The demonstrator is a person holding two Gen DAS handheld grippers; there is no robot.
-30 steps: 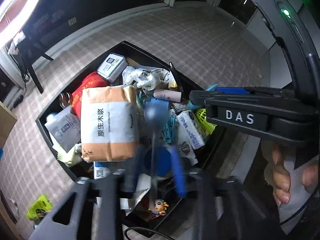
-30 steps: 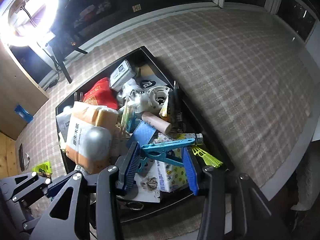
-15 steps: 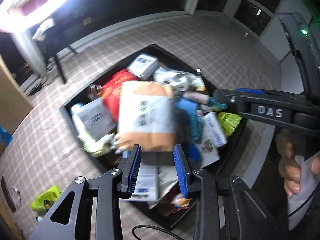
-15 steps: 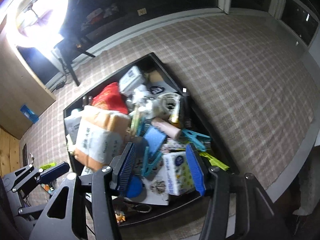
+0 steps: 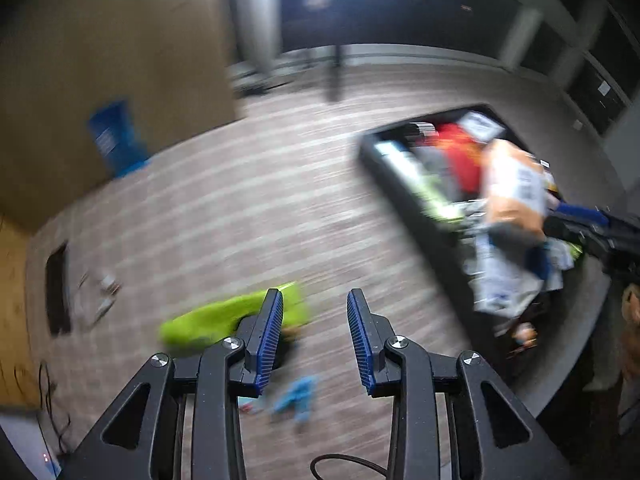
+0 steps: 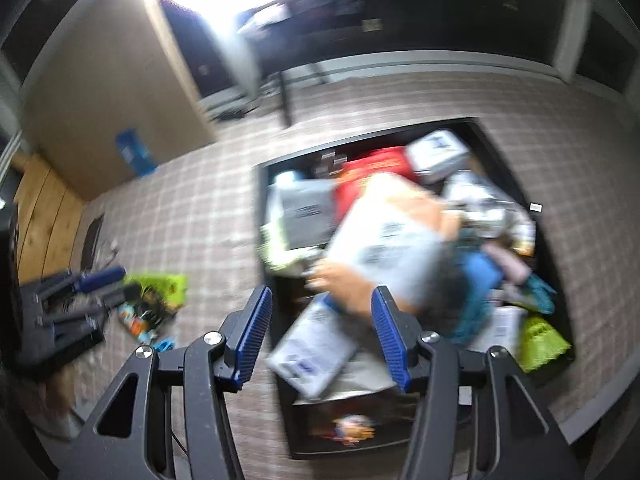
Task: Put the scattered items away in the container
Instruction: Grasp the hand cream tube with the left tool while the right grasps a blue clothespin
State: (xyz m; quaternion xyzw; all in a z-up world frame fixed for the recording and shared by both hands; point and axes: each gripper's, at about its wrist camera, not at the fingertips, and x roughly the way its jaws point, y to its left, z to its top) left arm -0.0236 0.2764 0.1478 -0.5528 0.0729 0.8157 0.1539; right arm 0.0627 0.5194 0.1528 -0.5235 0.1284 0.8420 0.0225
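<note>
The black container (image 6: 516,184) is heaped with items, topped by an orange and white tissue pack (image 6: 392,232); in the left wrist view it (image 5: 404,184) lies to the right. My left gripper (image 5: 314,332) is open and empty above the checked tablecloth, beside a lime green packet (image 5: 208,318) and a blue clip (image 5: 298,396). My right gripper (image 6: 322,336) is open and empty over the container's near left edge. The left gripper (image 6: 92,292) also shows in the right wrist view, near the green packet (image 6: 164,286). Both views are motion-blurred.
A dark flat object (image 5: 58,288) and small clutter (image 5: 98,292) lie at the table's left. A blue item (image 5: 114,140) leans on a brown cabinet (image 5: 100,60) behind. The table's edge (image 5: 568,364) runs close behind the container on the right.
My left gripper swung left from over the container to the loose items on the cloth. My right gripper let go of the teal clip, which now lies in the container, and shifted left.
</note>
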